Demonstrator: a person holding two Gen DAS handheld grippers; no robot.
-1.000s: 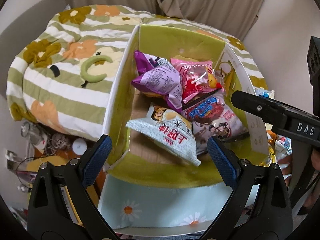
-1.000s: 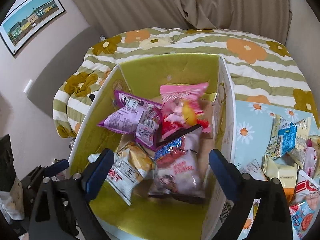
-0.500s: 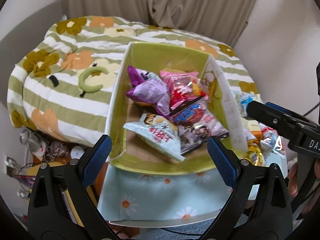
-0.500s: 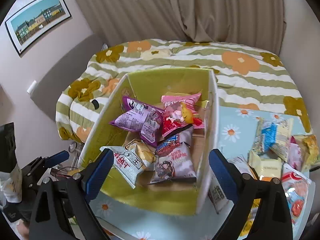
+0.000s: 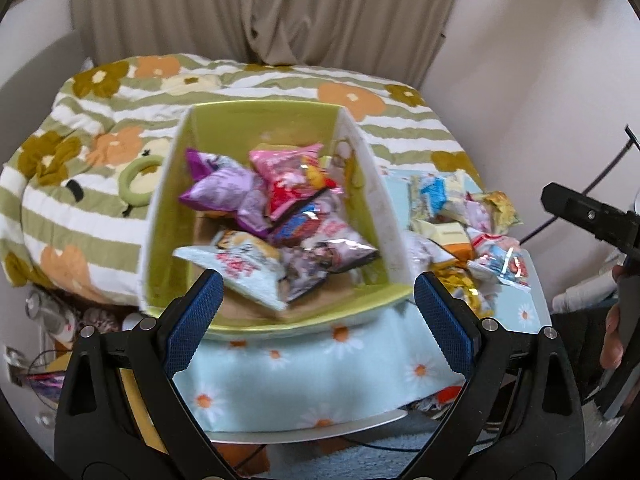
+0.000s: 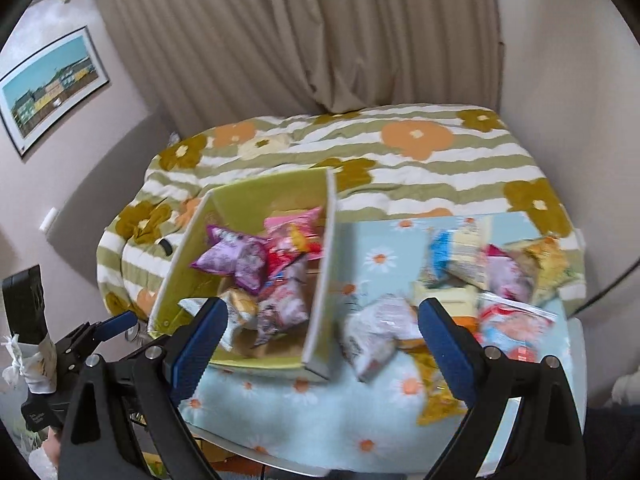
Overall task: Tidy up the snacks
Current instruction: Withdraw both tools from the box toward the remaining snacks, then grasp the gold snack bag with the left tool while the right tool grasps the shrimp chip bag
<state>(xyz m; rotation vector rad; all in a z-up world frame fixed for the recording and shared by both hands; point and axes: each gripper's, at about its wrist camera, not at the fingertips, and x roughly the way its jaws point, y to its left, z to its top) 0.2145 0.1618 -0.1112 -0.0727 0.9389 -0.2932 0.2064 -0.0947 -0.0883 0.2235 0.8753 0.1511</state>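
Cameras pulled back, daisy tablecloth (image 5: 304, 376), curtains (image 6: 320, 40)

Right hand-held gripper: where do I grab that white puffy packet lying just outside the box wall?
Take the white packet across its puffed middle from above. It lies flat on the daisy cloth, so only the top is open; the right hand-held gripper is open.

L gripper (image 5: 316, 316), R gripper (image 6: 322, 334): black plastic arms w/ triangular cutouts, silver screws, blue ribbed pads (image 5: 194, 322). Bare fingers (image 5: 612, 336) at R edge.
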